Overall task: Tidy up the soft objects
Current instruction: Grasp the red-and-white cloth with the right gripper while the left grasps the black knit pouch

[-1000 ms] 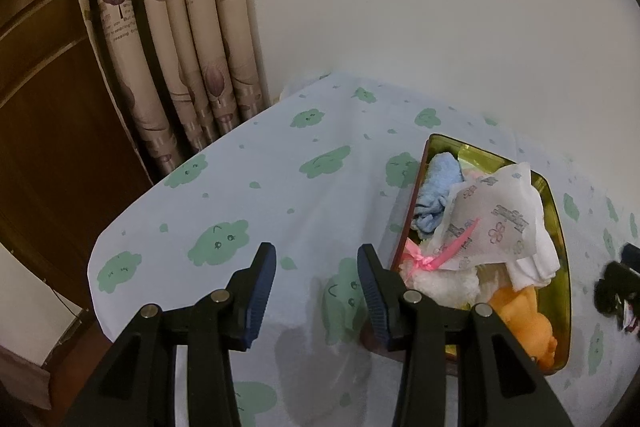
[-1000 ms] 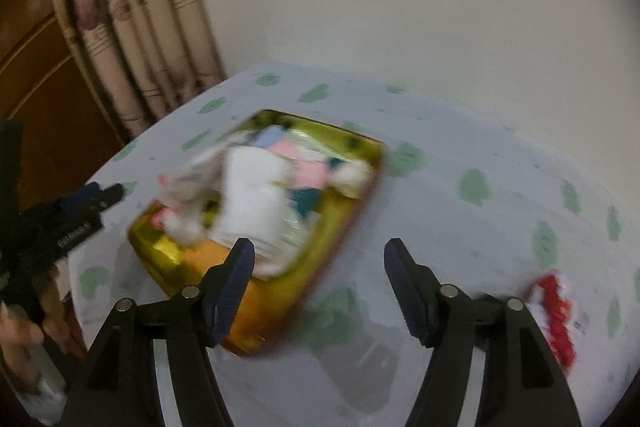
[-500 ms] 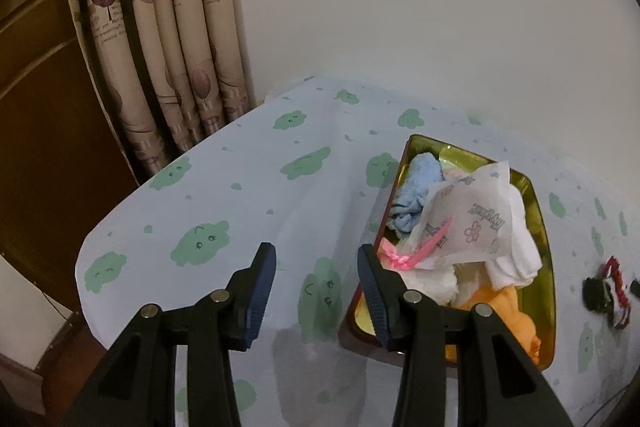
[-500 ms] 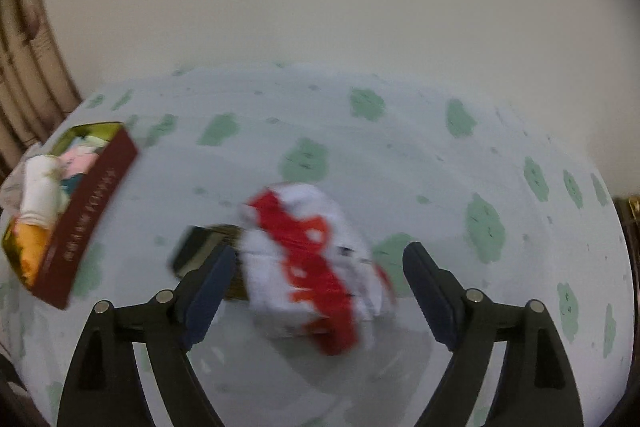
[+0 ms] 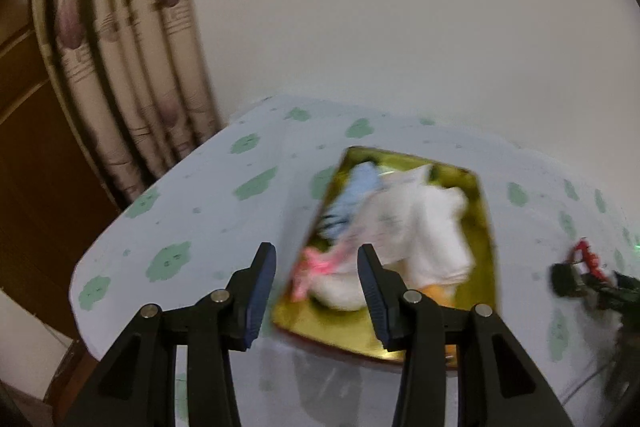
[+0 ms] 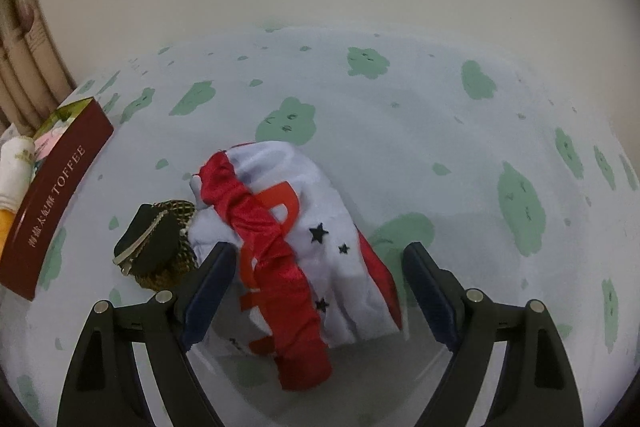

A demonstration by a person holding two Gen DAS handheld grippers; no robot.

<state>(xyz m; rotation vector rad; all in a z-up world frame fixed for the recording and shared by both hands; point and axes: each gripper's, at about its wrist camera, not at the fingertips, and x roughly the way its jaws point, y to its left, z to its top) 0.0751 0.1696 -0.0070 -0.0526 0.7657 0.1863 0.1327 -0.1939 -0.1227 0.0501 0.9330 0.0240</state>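
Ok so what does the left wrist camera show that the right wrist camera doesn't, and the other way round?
Only the left wrist view shows the tin's gold inside with a blue cloth and pink ribbon, beyond the empty, open left gripper. Only the right wrist view shows the TOFFEE lettering on the tin's red side, and the open right gripper straddling the red and white cloth, not pressing it. Both show the tin, white cloths inside it, the cloud-print tablecloth, and the dark pouch.

We see a white cloth [image 6: 304,239] with red trim and black stars, a maroon, gold-lined box [image 6: 56,203], and a pale worktop [image 6: 400,131] with green blotches.
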